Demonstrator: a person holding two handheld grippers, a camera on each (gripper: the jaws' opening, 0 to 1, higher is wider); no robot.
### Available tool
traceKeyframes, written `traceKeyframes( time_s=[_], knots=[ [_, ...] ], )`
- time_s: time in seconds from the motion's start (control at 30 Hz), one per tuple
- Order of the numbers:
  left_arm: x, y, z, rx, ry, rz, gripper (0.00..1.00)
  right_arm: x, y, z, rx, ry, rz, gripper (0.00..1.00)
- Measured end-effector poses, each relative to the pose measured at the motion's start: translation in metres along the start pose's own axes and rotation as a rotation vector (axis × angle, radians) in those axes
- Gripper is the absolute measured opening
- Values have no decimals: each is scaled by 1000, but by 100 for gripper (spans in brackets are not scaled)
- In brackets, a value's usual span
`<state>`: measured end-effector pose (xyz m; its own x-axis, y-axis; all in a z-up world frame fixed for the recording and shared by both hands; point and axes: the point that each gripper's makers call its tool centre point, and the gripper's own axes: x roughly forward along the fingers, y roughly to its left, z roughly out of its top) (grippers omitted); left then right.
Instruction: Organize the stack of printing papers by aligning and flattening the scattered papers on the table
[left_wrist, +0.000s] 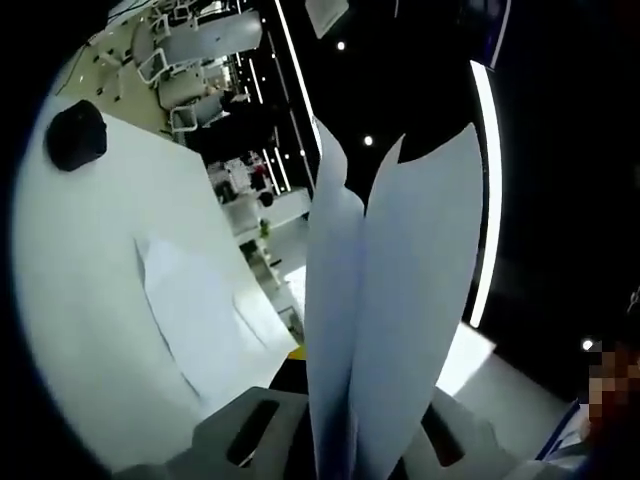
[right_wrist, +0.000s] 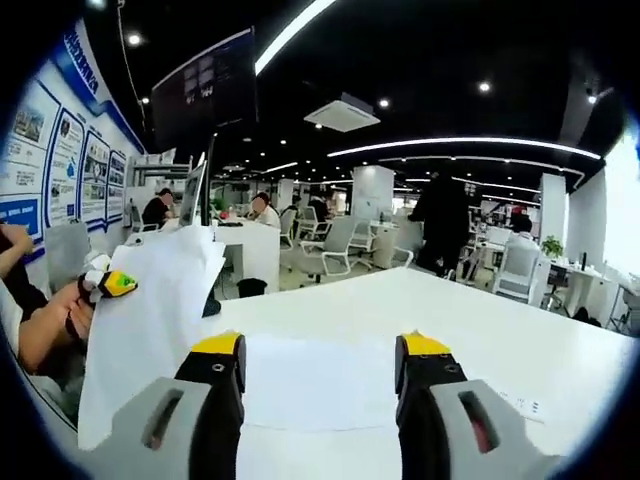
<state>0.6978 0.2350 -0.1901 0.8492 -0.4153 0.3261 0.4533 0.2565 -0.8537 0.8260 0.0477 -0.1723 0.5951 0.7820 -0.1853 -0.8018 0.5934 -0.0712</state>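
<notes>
The left hand-held gripper (left_wrist: 365, 440) is clamping a lifted sheet of paper (left_wrist: 385, 320) that is folding upward between its jaws and rising ahead of it, while another sheet (left_wrist: 195, 315) is lying flat on the white table (left_wrist: 90, 260) off to its left, with a dark object (left_wrist: 76, 135) sitting farther out on that side. The right hand-held gripper (right_wrist: 318, 365) is hovering with its jaws apart and holding nothing, a flat sheet resting on the table just ahead between them, and the left hand-held gripper is showing at its far left, gripping the raised sheet.
</notes>
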Motion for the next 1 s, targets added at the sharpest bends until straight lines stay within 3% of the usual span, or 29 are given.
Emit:
traceKeyframes(
  time_s=[0.27,0.4,0.6,1.0],
  knots=[
    [-7,-4,6,0,-4,-6,6,-12,1,-7,-11,13,-26,70],
    [-11,-7,9,3,-5,-15,6,-33,-8,-18,-47,61,-71,76],
    [-16,-7,9,-7,-4,-24,6,-68,-14,-10,-27,24,-101,88],
    [-24,-5,16,-9,-4,-32,6,-112,-25,-18,0,53,-137,89]
  ],
)
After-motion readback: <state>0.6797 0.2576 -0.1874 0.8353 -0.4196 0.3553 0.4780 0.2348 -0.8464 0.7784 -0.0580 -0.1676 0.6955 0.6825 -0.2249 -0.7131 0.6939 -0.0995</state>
